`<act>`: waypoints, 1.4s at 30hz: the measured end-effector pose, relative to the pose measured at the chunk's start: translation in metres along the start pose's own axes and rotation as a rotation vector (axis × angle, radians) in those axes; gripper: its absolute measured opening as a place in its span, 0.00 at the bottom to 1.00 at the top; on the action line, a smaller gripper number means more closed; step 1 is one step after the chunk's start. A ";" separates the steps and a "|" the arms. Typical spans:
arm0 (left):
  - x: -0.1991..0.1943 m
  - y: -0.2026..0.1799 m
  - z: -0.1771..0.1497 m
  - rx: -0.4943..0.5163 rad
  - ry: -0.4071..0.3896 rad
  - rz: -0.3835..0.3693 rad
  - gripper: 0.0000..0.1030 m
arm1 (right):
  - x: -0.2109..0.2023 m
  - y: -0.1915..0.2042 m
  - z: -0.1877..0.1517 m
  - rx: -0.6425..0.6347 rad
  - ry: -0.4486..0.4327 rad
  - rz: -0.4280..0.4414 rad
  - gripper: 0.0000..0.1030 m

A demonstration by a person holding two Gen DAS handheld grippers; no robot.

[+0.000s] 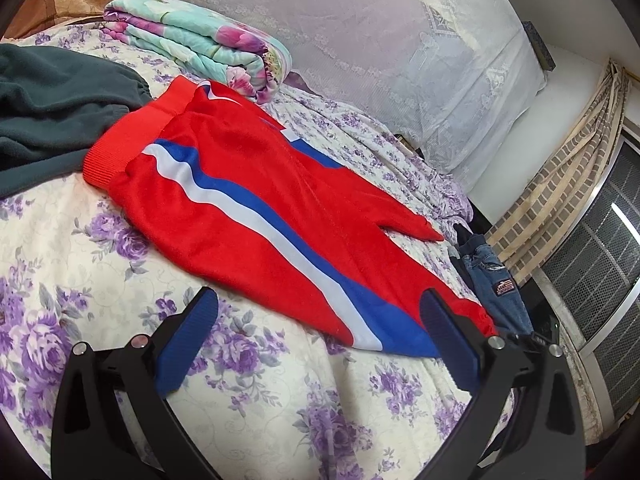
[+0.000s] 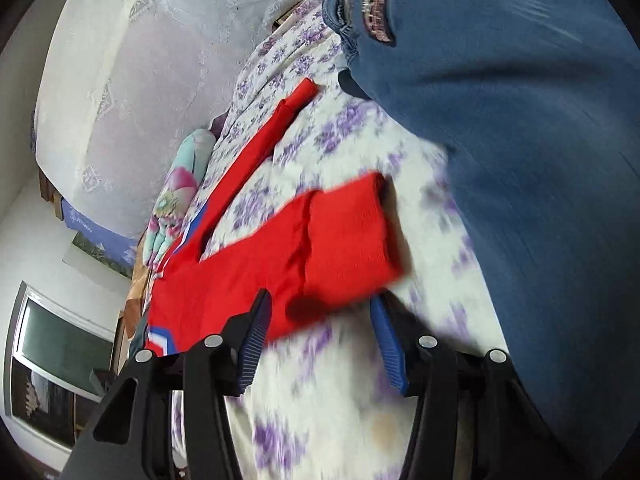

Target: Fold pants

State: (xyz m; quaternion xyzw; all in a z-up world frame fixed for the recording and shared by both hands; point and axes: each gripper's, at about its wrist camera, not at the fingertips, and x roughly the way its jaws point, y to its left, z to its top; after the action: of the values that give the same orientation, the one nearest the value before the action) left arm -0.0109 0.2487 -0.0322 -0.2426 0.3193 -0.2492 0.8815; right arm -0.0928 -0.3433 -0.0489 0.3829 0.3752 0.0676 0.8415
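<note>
Red pants [image 1: 248, 184] with a white and blue side stripe lie flat on the flowered bedsheet [image 1: 120, 280], waistband at the upper left, legs toward the lower right. My left gripper [image 1: 316, 320] is open and empty, just in front of the near leg's lower edge. In the right wrist view the red pants [image 2: 248, 280] run away from me, with the near leg's ribbed cuff [image 2: 352, 232] just beyond my right gripper [image 2: 320, 316]. That gripper is open and holds nothing. The view is blurred by motion.
A dark green garment [image 1: 52, 108] lies by the waistband. A folded floral quilt [image 1: 208, 48] sits behind the pants. Blue jeans [image 1: 496, 280] hang at the bed's right edge and fill the right of the right wrist view [image 2: 520, 140]. A lace-covered headboard [image 1: 400, 40] stands behind.
</note>
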 end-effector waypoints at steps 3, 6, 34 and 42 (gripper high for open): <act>-0.003 0.001 0.001 -0.023 -0.015 0.027 0.95 | 0.013 0.000 0.016 0.045 -0.026 0.033 0.32; -0.020 0.008 0.005 -0.115 -0.067 0.132 0.95 | 0.009 0.003 0.027 0.034 -0.070 0.070 0.09; 0.001 0.067 0.039 -0.280 0.033 0.254 0.18 | 0.001 -0.005 0.024 -0.163 -0.053 -0.108 0.10; -0.050 0.014 0.054 0.009 -0.114 0.452 0.77 | -0.046 0.012 0.024 -0.177 -0.233 -0.131 0.29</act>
State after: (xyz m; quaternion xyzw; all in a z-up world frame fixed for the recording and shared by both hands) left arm -0.0036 0.3031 0.0179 -0.1745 0.3142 -0.0330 0.9326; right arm -0.1067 -0.3674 -0.0036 0.2872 0.2919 0.0006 0.9123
